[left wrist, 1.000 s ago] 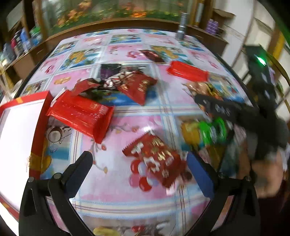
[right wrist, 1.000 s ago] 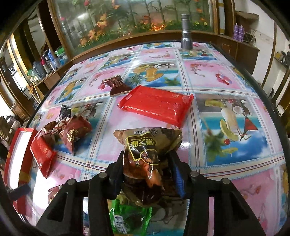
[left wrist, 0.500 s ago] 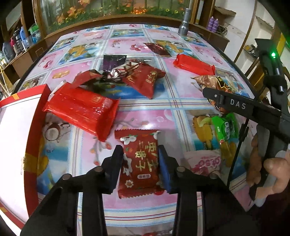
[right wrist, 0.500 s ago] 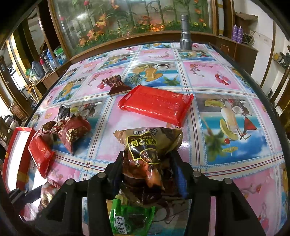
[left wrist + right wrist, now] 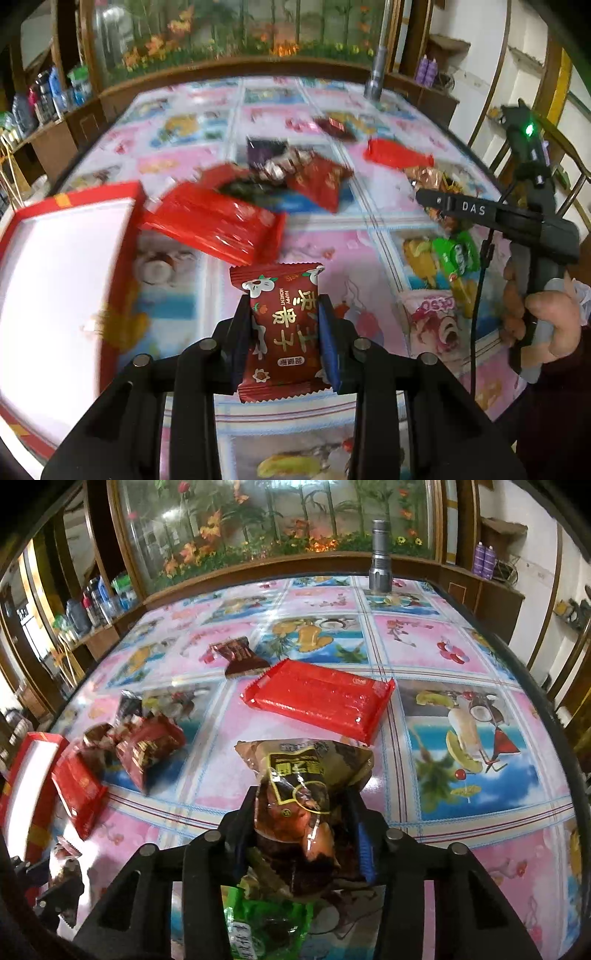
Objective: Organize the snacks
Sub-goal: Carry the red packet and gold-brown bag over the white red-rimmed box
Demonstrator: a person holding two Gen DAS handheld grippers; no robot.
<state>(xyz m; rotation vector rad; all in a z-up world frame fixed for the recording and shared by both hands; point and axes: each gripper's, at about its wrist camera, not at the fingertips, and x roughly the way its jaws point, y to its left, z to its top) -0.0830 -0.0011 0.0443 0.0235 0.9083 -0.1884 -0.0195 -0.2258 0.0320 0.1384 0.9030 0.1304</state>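
At the far left of the counter [image 5: 332, 236] lay the red box [image 5: 66, 266], its white inside bare. Just right of it sat a flat red packet [image 5: 214, 225], with a heap of dark red packets beyond.

The left gripper [image 5: 284, 321] had its jaws clamped on a small dark red snack packet [image 5: 282, 325]; they had just been closing, and the packet stood upright between them, seemingly lifted clear of the counter, though motion blur made that hard to confirm. The sound course was to carry it left over the box rim, high enough to clear the flat red packet, and release low inside so it would not bounce out.

Further right, the right gripper [image 5: 306, 834] had also just been closing, and was clamped on a brown pouch [image 5: 303, 786] near the counter's near edge, a green packet [image 5: 266, 926] under it. The thin film would crumple easily, so a steady lift would be wise, checking that the green packet did not drag along. A second flat red packet [image 5: 321, 698] lay just beyond.
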